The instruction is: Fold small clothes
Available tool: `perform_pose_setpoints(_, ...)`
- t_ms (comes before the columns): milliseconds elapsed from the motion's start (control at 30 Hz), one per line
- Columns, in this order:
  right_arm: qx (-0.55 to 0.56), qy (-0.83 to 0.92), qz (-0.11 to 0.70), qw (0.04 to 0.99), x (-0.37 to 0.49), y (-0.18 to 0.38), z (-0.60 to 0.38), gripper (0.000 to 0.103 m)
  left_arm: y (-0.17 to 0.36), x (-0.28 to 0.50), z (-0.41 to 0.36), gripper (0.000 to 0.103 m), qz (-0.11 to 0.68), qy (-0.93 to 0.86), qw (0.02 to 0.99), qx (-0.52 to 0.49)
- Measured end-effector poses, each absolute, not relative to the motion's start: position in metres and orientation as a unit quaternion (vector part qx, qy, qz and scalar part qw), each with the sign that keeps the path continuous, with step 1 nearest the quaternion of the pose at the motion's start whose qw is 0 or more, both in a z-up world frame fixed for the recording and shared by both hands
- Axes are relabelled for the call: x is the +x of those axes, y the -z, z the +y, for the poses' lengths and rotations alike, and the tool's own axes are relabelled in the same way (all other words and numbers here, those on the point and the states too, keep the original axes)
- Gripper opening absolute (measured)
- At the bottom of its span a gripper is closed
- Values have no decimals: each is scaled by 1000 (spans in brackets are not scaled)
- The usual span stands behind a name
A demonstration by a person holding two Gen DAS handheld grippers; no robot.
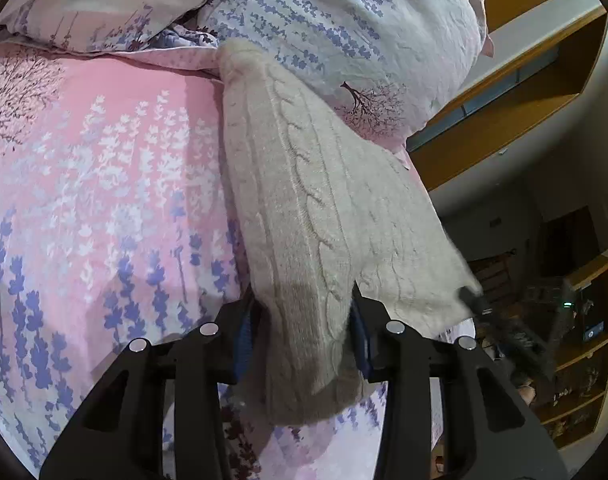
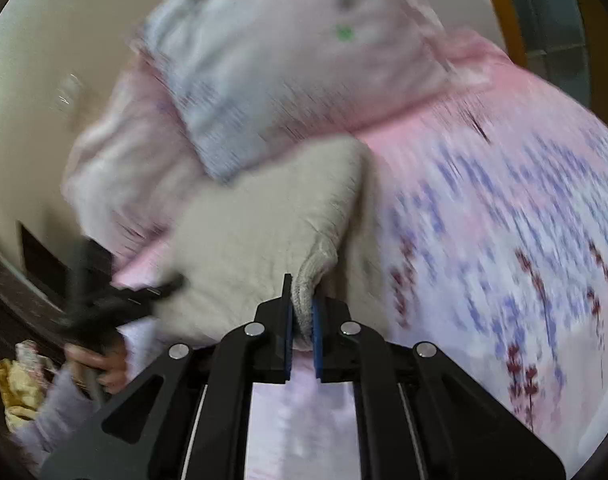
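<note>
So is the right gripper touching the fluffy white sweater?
Touching. The right wrist view shows the right gripper with its jaws pinched on a fold of the sweater.

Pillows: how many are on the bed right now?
2 in the left wrist view, both at the bed's head: one pillow top left, another top right, with the sweater reaching up to it. More may be hidden.

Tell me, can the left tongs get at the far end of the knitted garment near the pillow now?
Probably not yet: the left tongs have the near part of the cream knitted garment between their pads; the far end lies beside the pillow.
</note>
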State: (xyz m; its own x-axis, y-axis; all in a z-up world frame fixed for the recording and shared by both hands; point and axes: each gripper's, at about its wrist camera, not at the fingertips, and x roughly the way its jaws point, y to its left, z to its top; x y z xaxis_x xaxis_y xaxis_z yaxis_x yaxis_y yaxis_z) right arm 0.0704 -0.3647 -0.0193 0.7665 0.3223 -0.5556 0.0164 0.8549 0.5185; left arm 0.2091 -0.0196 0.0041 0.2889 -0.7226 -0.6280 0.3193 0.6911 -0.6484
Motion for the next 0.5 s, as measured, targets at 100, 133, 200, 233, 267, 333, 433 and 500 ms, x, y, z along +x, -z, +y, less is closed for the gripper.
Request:
perform_pose_setpoints(100,278,-67,346,894,80,39,-372,7,2,211,-17,41,495,334,773,-215)
perform_pose_setpoints(133,279,-64,342,895,83,40,-373,7,2,211,-18,41,494,333,774,-215)
perform_pose_setpoints(200,271,-50,334,901,87,36,-371,7,3,210,-17,42,490,334,777,-211)
perform_pose_setpoints(233,264,-53,347,898,88,31,-370,7,3,210,-17,43,489,334,778,-211)
perform_pose_setpoints(267,253,-52,337,905,87,25,-367,7,3,209,-18,45,488,334,779,-210)
perform_pose_setpoints(333,218,-56,347,911,88,20,-358,13,2,208,-19,48,485,334,781,-206)
perform_pose_setpoints(433,227,-48,348,908,85,14,-369,42,-6,208,-24,65,487,335,781,-201)
perform_pose_setpoints(500,289,-53,330,897,84,10,-394,58,-12,211,-22,87,484,329,783,-211)
